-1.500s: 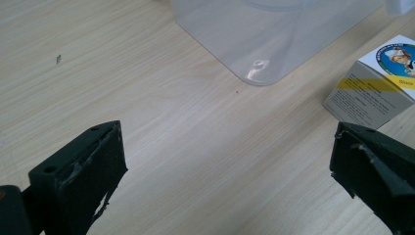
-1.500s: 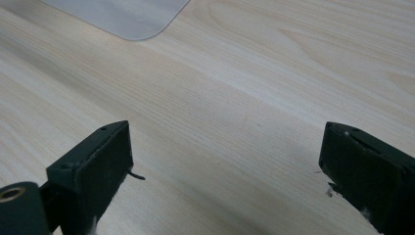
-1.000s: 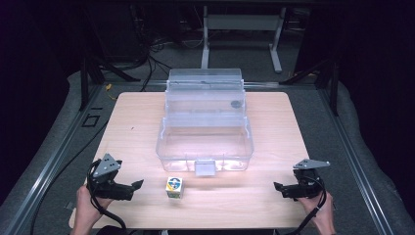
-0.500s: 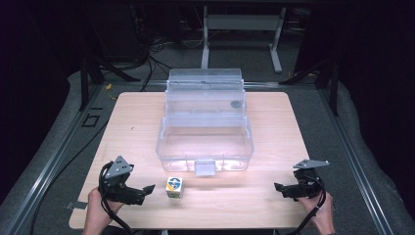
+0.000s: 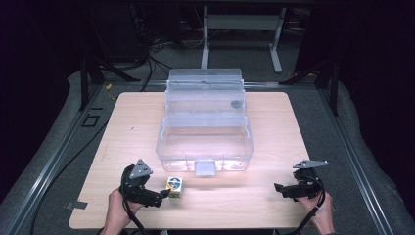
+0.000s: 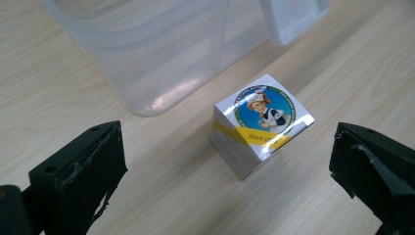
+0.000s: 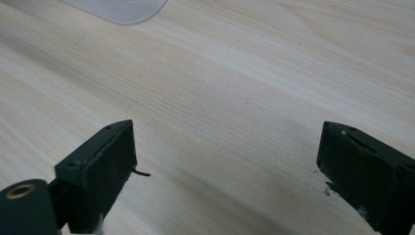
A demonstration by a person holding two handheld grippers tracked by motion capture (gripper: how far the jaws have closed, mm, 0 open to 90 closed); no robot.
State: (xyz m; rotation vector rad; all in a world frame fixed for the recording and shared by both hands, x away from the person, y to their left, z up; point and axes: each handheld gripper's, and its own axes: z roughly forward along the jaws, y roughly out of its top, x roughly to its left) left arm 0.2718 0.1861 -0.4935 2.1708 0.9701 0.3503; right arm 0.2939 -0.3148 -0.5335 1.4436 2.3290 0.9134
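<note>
Cube sits on the counter near the front edge, left of centre, just in front of the clear plastic bin and slightly left of the bin's front latch tab. Cube and bin are apart, with a strip of bare wood between them.

Left gripper is right beside the cube on its left, fingers spread wide. In the left gripper view the cube lies ahead of the tips, between their lines, not touched by either. Open wood on both flanks of the cube, and the bin's rounded corner is close behind it.

Cube has no long axis. It stands flat, printed round logo face up, turned so one vertical edge points toward the left gripper. Yellow band wraps over that near top edge.

Right gripper rests near the front right of the counter, well apart from the cube, fingers also wide with only bare wood between them. Plenty of free counter right of the bin and along the front edge between the two grippers.
</note>
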